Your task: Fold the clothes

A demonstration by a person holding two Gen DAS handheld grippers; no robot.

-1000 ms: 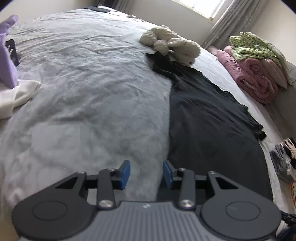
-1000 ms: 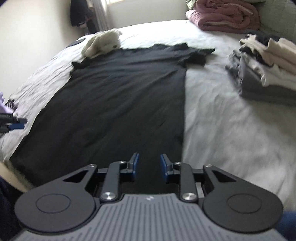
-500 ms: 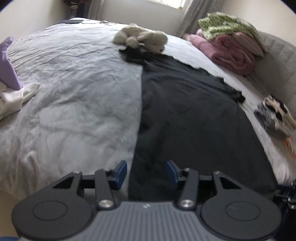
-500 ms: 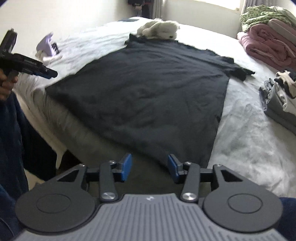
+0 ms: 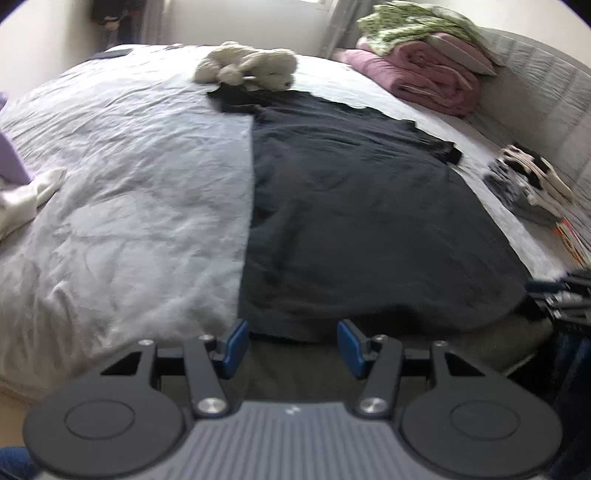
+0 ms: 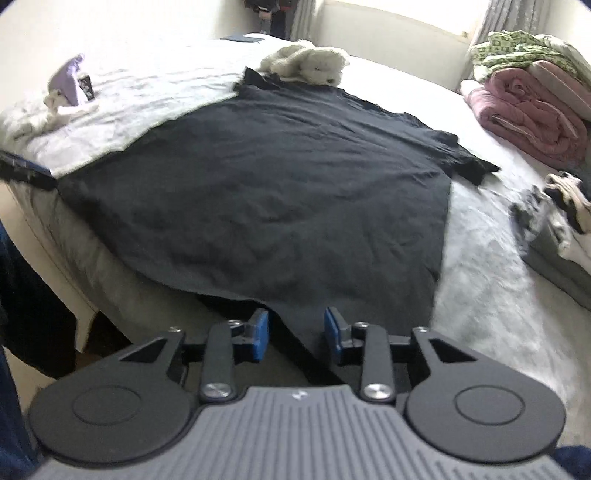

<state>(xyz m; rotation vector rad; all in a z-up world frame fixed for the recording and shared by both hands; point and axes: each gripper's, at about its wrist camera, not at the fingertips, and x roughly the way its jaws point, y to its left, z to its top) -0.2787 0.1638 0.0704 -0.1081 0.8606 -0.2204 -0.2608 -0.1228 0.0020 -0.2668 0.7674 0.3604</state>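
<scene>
A home bedroom: a wide bed (image 5: 122, 206) in rumpled pale sheets, a stuffed toy (image 5: 251, 68) near its head, rolled pink bedding (image 6: 532, 122), folded clothes (image 6: 554, 221), and curtains (image 6: 517, 14) by a bright window.

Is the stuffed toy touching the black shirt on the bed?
Touching. In the right wrist view the stuffed toy lies on the far edge of the black shirt, overlapping its sleeve; the left wrist view shows the same overlap.

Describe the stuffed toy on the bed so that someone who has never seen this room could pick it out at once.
Start at the bed with its pale grey cover, where a black T-shirt lies spread flat. Follow the shirt to its far end, towards the window wall. There the stuffed toy lies on its side at the shirt's far sleeve: cream, fluffy and rounded, unlike the folded pink blanket and stacked clothes at the right.
</scene>
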